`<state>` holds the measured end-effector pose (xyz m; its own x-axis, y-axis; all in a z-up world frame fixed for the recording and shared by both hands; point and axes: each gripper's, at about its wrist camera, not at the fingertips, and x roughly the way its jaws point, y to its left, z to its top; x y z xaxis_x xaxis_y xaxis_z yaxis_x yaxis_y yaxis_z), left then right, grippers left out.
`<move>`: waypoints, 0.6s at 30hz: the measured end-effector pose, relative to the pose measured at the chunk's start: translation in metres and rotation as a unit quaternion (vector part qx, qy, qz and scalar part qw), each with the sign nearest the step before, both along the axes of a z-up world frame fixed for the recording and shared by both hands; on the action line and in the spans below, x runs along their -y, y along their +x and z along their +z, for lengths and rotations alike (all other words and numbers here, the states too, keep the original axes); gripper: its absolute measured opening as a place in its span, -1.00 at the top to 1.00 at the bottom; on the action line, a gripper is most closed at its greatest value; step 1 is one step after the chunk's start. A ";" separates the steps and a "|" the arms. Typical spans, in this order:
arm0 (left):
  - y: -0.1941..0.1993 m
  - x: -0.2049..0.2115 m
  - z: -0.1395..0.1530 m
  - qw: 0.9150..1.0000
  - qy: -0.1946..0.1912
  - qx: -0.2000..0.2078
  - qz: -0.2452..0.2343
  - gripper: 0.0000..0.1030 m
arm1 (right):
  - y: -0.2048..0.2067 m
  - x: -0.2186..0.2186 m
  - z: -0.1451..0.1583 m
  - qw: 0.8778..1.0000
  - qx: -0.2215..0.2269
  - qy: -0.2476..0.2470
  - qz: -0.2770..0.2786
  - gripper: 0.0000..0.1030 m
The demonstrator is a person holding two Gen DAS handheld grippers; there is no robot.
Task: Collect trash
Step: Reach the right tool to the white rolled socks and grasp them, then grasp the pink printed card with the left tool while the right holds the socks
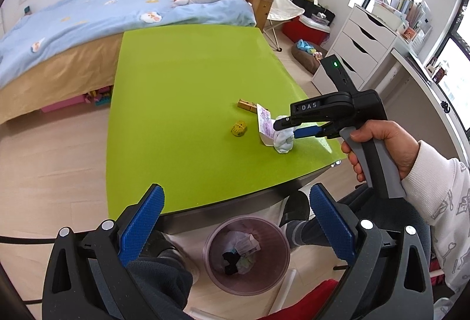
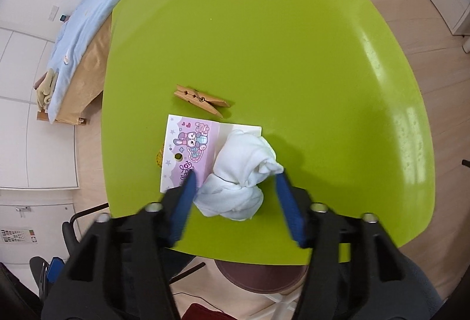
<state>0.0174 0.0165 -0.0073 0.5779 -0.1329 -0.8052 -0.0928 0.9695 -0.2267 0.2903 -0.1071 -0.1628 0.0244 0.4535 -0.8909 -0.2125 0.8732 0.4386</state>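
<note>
White knotted tissue wad, crumpled and lumpy, on the near part of the green table, overlapping a purple cartoon card. Right gripper straddling the wad, blue fingers apart and blurred, contact hard to judge. Left gripper wide open and empty above a pink bin holding scraps. Wooden clothespin just beyond the card. Small yellow object left of it, mostly hidden in the right wrist view.

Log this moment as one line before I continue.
task: collect trash | right gripper: jaws straddle white tissue wad on green table, grip unclear | left gripper: open, empty, above bin
</note>
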 end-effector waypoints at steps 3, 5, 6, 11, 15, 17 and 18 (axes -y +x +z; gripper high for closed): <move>0.002 0.000 -0.001 1.000 -0.003 -0.002 -0.001 -0.85 | 0.000 0.002 0.001 1.000 0.001 0.009 -0.001 0.33; 0.003 0.000 -0.001 1.000 -0.003 -0.002 -0.002 -0.85 | -0.002 0.003 0.004 1.000 0.006 0.012 0.003 0.38; 0.004 0.000 -0.001 1.000 -0.004 -0.003 -0.002 -0.85 | -0.003 0.004 0.006 1.000 0.009 0.012 0.006 0.39; 0.013 0.001 0.000 1.000 -0.006 -0.002 -0.009 -0.85 | -0.008 0.009 0.023 0.999 0.034 0.012 0.014 0.41; 0.026 0.004 0.001 1.000 -0.004 0.000 -0.020 -0.85 | -0.016 0.015 0.039 0.998 0.054 0.008 0.027 0.41; 0.034 0.006 0.001 1.000 -0.004 0.000 -0.025 -0.85 | -0.021 0.019 0.046 0.997 0.064 0.006 0.033 0.41; 0.038 0.006 0.001 1.000 -0.005 0.000 -0.028 -0.85 | -0.023 0.021 0.049 0.997 0.069 0.004 0.036 0.41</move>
